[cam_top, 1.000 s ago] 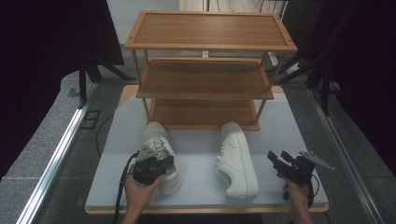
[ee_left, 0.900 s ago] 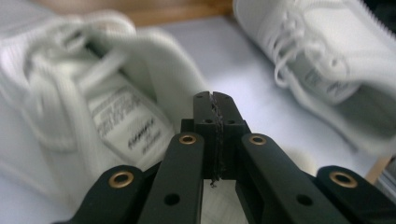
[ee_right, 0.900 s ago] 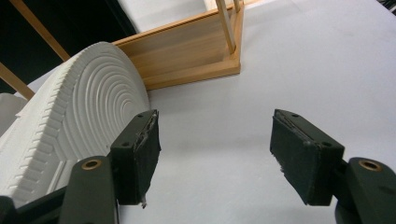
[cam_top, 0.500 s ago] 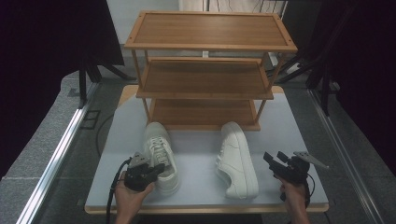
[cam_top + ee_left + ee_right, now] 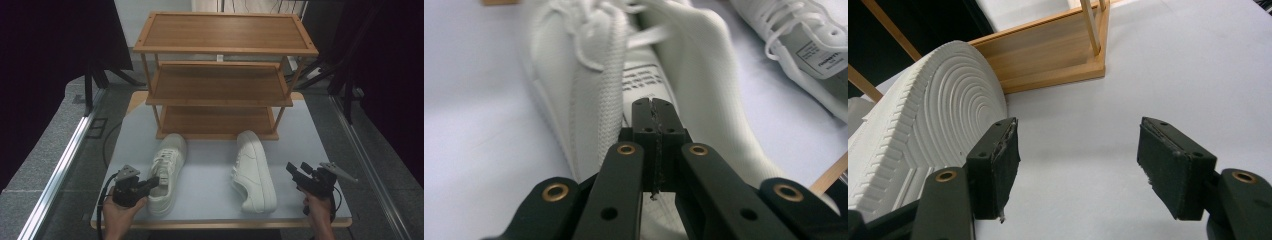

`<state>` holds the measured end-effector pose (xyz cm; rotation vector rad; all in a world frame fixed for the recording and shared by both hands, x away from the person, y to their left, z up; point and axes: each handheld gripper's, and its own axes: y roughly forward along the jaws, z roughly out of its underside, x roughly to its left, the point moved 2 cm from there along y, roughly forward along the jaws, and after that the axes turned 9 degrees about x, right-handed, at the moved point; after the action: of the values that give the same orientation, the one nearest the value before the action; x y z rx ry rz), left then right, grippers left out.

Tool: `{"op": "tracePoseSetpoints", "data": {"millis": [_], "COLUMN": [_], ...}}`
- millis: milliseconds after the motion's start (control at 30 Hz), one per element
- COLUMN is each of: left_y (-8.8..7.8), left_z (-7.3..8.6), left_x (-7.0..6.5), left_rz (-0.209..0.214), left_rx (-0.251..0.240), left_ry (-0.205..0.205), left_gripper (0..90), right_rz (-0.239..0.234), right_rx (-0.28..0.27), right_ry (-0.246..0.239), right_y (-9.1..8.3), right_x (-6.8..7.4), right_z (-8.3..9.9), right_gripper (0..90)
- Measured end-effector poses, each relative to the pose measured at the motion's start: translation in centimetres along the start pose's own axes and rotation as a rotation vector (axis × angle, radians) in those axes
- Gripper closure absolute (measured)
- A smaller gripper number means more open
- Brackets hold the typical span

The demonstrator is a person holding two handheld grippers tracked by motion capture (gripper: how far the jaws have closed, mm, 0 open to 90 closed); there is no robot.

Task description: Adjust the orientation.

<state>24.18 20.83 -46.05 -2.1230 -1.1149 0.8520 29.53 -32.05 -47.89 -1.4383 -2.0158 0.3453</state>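
At the bottom left of the high view a hand (image 5: 116, 216) holds the left gripper (image 5: 155, 181), black and blocky, with a grey three-cornered plate on top. Its jaws are pressed together with nothing between them; in the left gripper view the tips (image 5: 653, 112) sit at the heel opening of the left shoe (image 5: 624, 75), over the printed insole label, though whether they touch the shoe cannot be told. That shoe is white, with a woven mesh tongue, flat laces and a smooth upper; in the high view it lies upright on the pale grey tabletop (image 5: 210, 172), toe pointing up the frame.

At the bottom right another hand (image 5: 316, 209) holds the right gripper (image 5: 295, 171). In the right gripper view its two padded black jaws stand wide apart, empty, over bare tabletop (image 5: 1148, 65); the pads look worn and frayed at the edges. Just beside its left jaw, at the left of that frame, is the ribbed white sole of the right shoe (image 5: 923, 135), moulded in curved rings. In the high view this shoe (image 5: 253, 170) lies tipped on its side, right of centre, well apart from the other.

Beyond both shoes, in the upper middle of the high view, stands a wooden rack (image 5: 225, 35) of three slatted shelves on thin posts, all shelves bare. Grey floor and dark curtains lie around the table.
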Motion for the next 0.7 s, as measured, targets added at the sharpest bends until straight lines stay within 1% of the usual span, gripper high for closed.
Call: {"op": "tracePoseSetpoints", "data": {"millis": [133,267,367,400,433,467,500,533,567,600,633,667,700], "left_y": [-0.9,-1.6,-1.6,-1.6,-1.6,-1.6,-1.7,-2.0,-2.2,-2.4,-2.9,-2.9,-3.0], "left_z": [0.4,0.6,0.7,0.7,0.7,0.7,0.6,0.5,0.3,0.1,-0.2,-0.2,-0.3], "left_x": [1.5,2.6,3.1,3.1,2.9,2.9,2.8,2.7,2.5,2.2,1.7,1.7,1.5], "left_rz": [0.020,0.042,0.086,0.094,0.090,0.090,0.099,0.108,0.114,0.122,0.138,0.138,0.144], "left_rx": [-0.016,-0.022,-0.042,-0.046,-0.047,-0.047,-0.055,-0.075,-0.091,-0.105,-0.129,-0.129,-0.144], "left_ry": [-0.030,-0.043,-0.059,-0.060,-0.046,-0.046,-0.039,-0.038,-0.035,-0.026,-0.009,-0.009,-0.003], "left_gripper": [90.0,90.0,90.0,90.0,90.0,89.1,86.5,86.5,83.0,82.2,79.5,76.8,76.8], "right_rz": [0.001,0.005,0.006,0.005,0.003,0.003,0.003,0.003,-0.001,-0.007,-0.012,-0.012,-0.014], "right_rx": [0.002,0.007,0.009,0.008,0.005,0.005,-0.007,-0.007,-0.010,-0.015,-0.023,-0.023,-0.025], "right_ry": [-0.003,0.001,0.002,0.003,-0.004,-0.004,-0.020,-0.020,-0.031,-0.044,-0.067,-0.067,-0.076], "right_y": [0.0,0.2,0.3,0.3,0.2,0.2,0.1,0.1,-0.1,-0.2,-0.4,-0.4,-0.5], "right_x": [0.0,-0.1,-0.2,-0.1,0.1,0.1,0.5,0.5,0.7,1.0,1.6,1.6,1.9], "right_z": [0.0,0.1,0.2,0.2,0.1,0.1,0.0,0.0,-0.1,-0.2,-0.4,-0.4,-0.5], "right_gripper": [32.9,33.0,32.9,33.0,33.2,33.2,34.1,34.1,35.2,36.7,38.6,38.6,39.6]}}
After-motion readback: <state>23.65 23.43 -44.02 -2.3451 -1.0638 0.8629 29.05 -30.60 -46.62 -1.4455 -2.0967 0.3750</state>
